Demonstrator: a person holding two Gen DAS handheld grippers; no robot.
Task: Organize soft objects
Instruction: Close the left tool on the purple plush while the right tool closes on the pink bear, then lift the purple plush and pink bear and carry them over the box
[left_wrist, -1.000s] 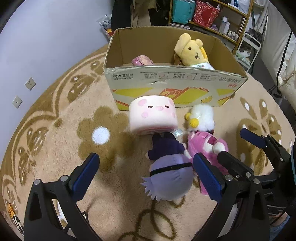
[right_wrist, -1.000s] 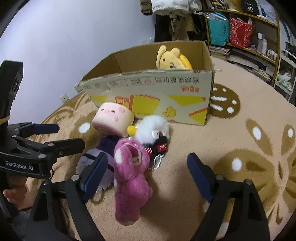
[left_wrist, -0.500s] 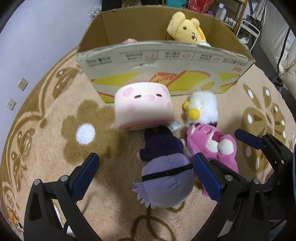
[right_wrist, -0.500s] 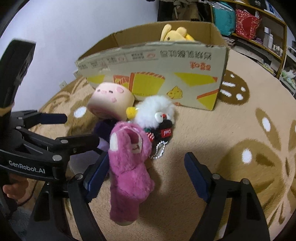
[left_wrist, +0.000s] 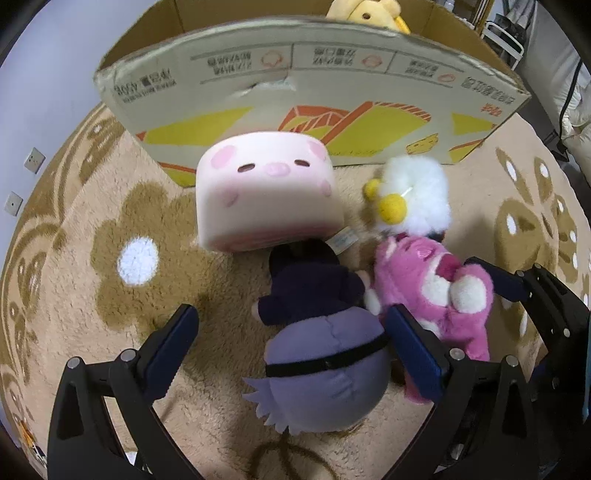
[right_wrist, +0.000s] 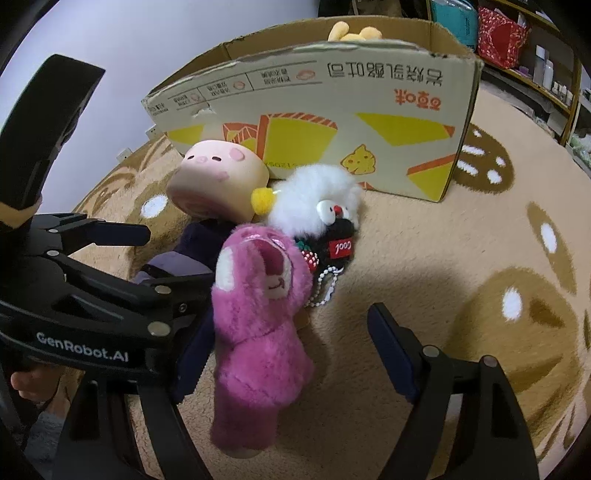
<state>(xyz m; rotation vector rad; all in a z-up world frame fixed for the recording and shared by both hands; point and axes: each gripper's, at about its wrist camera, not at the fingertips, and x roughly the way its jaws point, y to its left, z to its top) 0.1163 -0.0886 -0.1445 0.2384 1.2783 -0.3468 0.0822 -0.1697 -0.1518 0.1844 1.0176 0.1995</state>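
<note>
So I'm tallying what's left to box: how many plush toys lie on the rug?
4: pig cushion against the box, white fluffy toy beside it, purple-haired doll and pink bear nearest the grippers. Others may be hidden.

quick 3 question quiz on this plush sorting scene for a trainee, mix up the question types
1. True or false: the yellow plush is inside the cardboard box.
2. Multiple choice: the left hand-held gripper has its open fingers around which toy? A) the pig-face cushion B) the purple-haired doll C) the white fluffy toy
3. Fill in: the pink bear lies between the open fingers of the ____ hand-held gripper.

Key: 1 true; 2 B; 3 right
</note>
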